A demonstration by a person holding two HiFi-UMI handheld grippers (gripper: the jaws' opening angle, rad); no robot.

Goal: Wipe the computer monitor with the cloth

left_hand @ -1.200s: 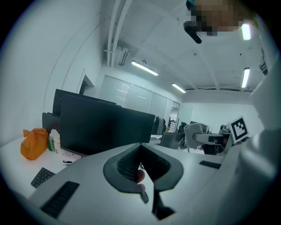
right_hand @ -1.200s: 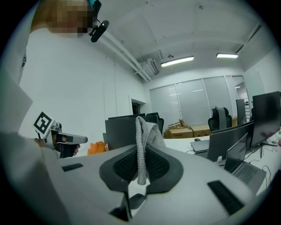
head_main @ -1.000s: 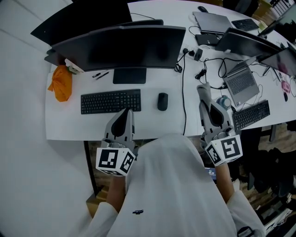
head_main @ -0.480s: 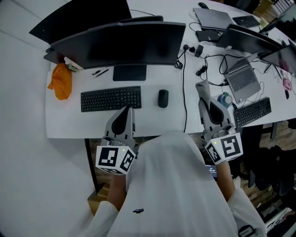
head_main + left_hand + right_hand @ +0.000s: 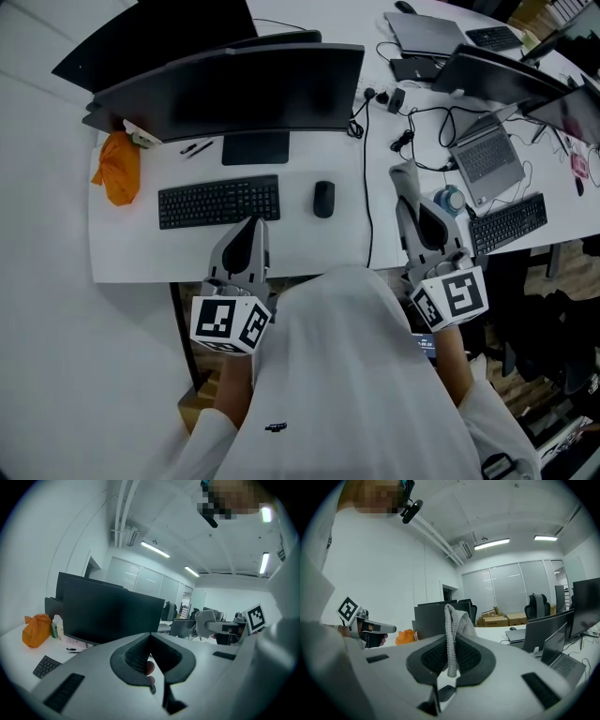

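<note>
Head view has the computer monitor point(image 5: 234, 94) standing at the far side of the white bench point(image 5: 309, 246), its long axis running left to right and its dark screen facing the person. A second dark screen stands just behind it. An orange bag point(image 5: 117, 167) lies by the monitor's left end, and two pens point(image 5: 197, 148) lie under its lower edge. In front of its stand sit a black keyboard point(image 5: 218, 202) and a mouse point(image 5: 323, 199), with a bare strip of bench between them and the near edge. A black cable point(image 5: 367, 187) runs from the monitor's right end down to that edge. Right of it the surface is crowded with a laptop point(image 5: 487, 159), more cables and a second keyboard point(image 5: 511, 223).

The left hand-held gripper point(image 5: 255, 225) hovers over the near edge, pointing towards the keyboard. In the left gripper view its jaws meet at the tips with nothing between them. The right hand-held gripper point(image 5: 403, 176) hovers right of the cable, well apart from the monitor. In the right gripper view its jaws are pressed on the grey cloth point(image 5: 450, 620), which stands up from the tips and hangs down between the pads
</note>
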